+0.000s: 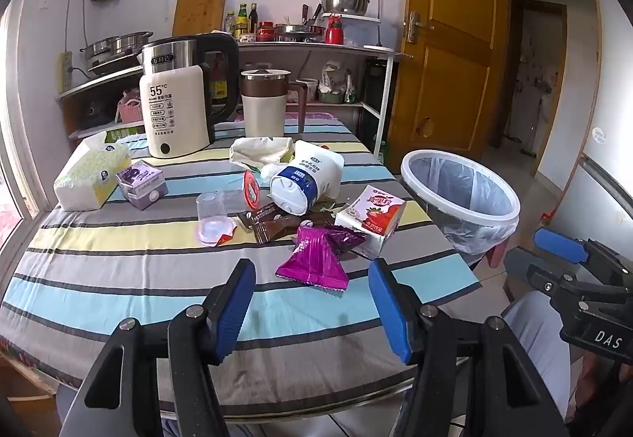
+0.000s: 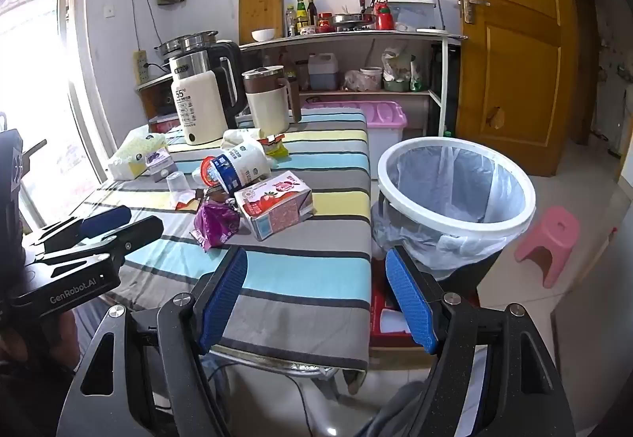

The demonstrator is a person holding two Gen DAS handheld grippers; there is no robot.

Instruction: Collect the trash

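Observation:
Trash lies mid-table on the striped cloth: a purple foil wrapper (image 1: 316,259) (image 2: 215,221), a strawberry milk carton (image 1: 372,219) (image 2: 273,207), a tipped white and blue yogurt tub (image 1: 304,179) (image 2: 237,166), brown wrappers (image 1: 269,223), a clear plastic cup (image 1: 213,215) (image 2: 178,185) and a small purple carton (image 1: 142,183). A white-rimmed bin (image 1: 461,199) (image 2: 455,195) lined with a clear bag stands right of the table. My left gripper (image 1: 312,308) is open and empty, just short of the purple wrapper. My right gripper (image 2: 316,298) is open and empty over the table's near right corner.
A white kettle (image 1: 178,108), a brown-lidded jug (image 1: 267,104) and a tissue pack (image 1: 91,175) stand at the table's back and left. A shelf with cookware is behind. A pink stool (image 2: 550,239) and a wooden door (image 2: 510,41) are right.

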